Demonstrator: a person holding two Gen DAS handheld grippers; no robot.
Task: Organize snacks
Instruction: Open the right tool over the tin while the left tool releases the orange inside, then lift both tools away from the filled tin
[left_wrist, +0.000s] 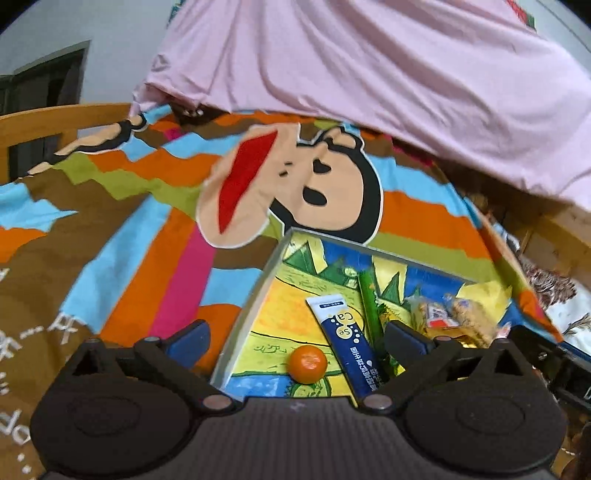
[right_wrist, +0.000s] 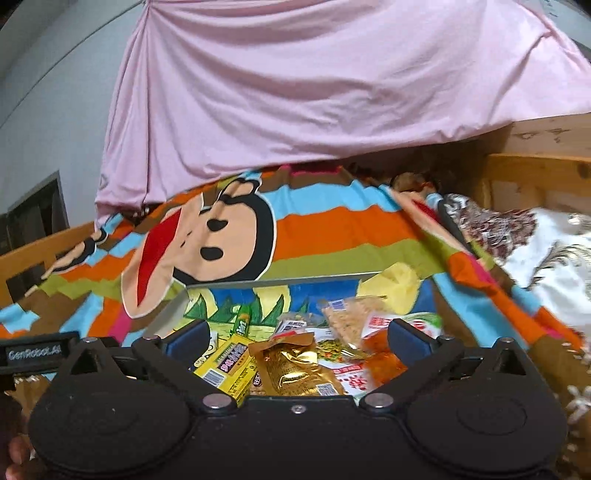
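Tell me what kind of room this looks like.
Probably a bedroom: a cartoon monkey blanket spread over a wooden bed frame, a pink sheet hanging behind, and a tray of snacks on top.

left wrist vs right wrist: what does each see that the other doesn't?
Left wrist only: a small orange fruit and a blue tube-shaped packet, both lying in the tray.

Right wrist only: a yellow box and a gold foil packet in front of the right tool, plus a white patterned cloth at far right.

Both: the tray with its cartoon-print bottom, a green stick packet, the cartoon blanket, the pink sheet. The left tool is open and empty, as is the right.
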